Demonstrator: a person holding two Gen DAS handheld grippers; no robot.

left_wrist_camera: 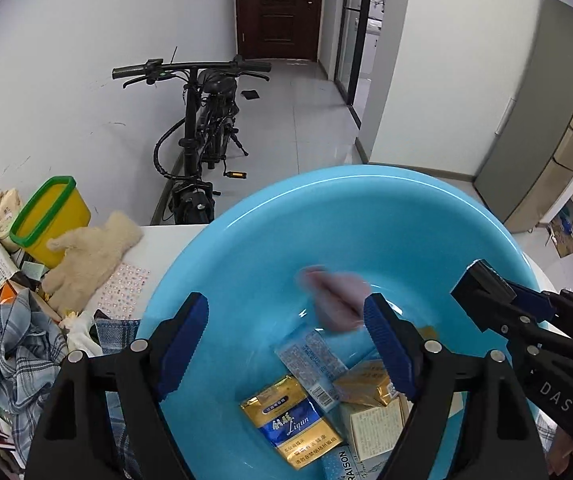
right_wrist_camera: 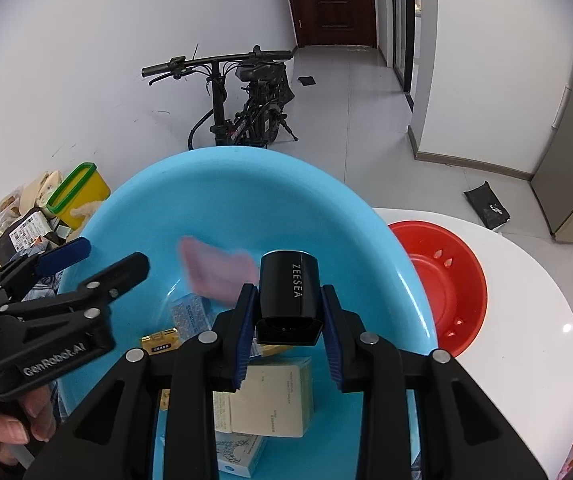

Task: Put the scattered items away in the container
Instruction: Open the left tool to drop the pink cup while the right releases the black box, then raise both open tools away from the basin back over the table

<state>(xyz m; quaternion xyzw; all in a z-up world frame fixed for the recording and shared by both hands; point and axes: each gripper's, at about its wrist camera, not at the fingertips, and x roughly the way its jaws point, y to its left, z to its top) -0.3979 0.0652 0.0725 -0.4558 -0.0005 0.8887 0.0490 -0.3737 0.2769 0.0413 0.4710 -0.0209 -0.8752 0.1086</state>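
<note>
A big blue basin stands on the white table and holds several packets and boxes, among them a gold and blue packet and a cream box. A blurred pink item is in the air over the basin, apart from both grippers. My left gripper is open and empty over the basin; it also shows in the right wrist view. My right gripper is shut on a black ZEESEA box above the basin; it also shows in the left wrist view.
Left of the basin lie a beige glove, a sticker sheet, plaid cloth, a yellow bin with a green rim and packages. A red perforated bowl sits right of the basin. A black bicycle stands on the floor behind.
</note>
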